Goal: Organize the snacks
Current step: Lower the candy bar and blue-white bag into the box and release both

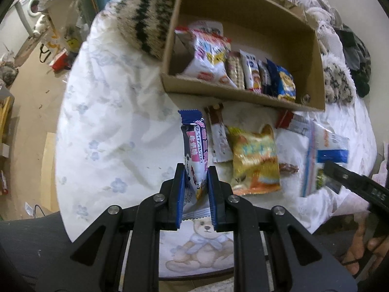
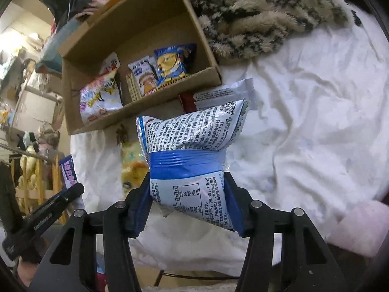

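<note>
My left gripper (image 1: 195, 172) is shut on a purple and white snack bar (image 1: 194, 150), held upright above the white bedsheet. My right gripper (image 2: 187, 189) is shut on a puffy blue and white snack bag (image 2: 192, 146). A cardboard box (image 1: 243, 95) lies ahead with several snack packets (image 1: 243, 68) standing in a row inside; it also shows in the right wrist view (image 2: 145, 107). On the sheet in front of the box lie a yellow snack bag (image 1: 255, 158), a brown and white bar (image 1: 218, 136) and a zip bag (image 1: 313, 155).
A striped furry blanket (image 1: 145, 17) lies behind and beside the box, also in the right wrist view (image 2: 255, 17). A white wrapper (image 2: 226, 92) lies by the box corner. The bed edge drops to a cluttered floor (image 1: 29, 102) at the left. A pink cushion (image 2: 359, 228) sits at the lower right.
</note>
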`<state>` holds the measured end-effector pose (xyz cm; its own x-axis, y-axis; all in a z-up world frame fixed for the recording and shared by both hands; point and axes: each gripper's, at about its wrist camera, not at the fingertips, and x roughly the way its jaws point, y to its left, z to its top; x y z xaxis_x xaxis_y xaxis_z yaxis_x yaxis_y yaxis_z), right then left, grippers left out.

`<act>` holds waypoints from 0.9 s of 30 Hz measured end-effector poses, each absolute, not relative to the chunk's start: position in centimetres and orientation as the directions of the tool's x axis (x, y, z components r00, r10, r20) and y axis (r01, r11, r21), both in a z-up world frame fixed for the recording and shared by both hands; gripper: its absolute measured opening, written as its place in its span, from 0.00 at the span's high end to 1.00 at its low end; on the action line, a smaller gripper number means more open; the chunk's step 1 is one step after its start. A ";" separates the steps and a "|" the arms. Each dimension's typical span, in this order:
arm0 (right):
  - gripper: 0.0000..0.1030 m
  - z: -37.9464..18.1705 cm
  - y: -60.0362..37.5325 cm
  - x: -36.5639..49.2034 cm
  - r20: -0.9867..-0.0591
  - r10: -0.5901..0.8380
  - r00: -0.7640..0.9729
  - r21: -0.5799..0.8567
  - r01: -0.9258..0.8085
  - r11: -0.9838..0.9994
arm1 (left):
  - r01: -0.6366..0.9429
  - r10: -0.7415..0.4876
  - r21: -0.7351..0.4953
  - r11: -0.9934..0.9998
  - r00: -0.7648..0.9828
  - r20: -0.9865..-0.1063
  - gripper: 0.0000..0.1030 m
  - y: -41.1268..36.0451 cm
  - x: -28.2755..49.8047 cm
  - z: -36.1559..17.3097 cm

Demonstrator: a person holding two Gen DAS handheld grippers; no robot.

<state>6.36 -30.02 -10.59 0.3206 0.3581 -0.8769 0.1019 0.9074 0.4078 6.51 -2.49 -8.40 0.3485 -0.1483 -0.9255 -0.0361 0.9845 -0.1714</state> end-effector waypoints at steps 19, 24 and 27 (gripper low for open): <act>0.45 -5.4 -30.6 4.7 -0.651 0.529 0.544 0.614 -0.031 0.788 | -0.040 -0.101 -0.135 0.990 0.468 -0.878 0.86 -0.8 5.6 -5.5; 0.45 -4.5 -30.9 5.4 -0.571 0.595 0.565 0.685 -0.070 0.725 | -0.015 -0.116 -0.142 0.990 0.502 -0.857 0.86 -1.2 6.5 -3.9; 0.45 -4.0 -30.8 6.4 -0.553 0.604 0.574 0.692 -0.088 0.716 | 0.006 -0.119 -0.137 0.991 0.531 -0.839 0.86 -1.5 7.3 -2.5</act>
<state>6.44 -30.84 -3.99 0.5736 0.6044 -0.5529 -0.0876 0.7164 0.6922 7.34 -1.50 -2.52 0.5312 -0.1194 -0.8388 0.0057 0.9905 -0.1374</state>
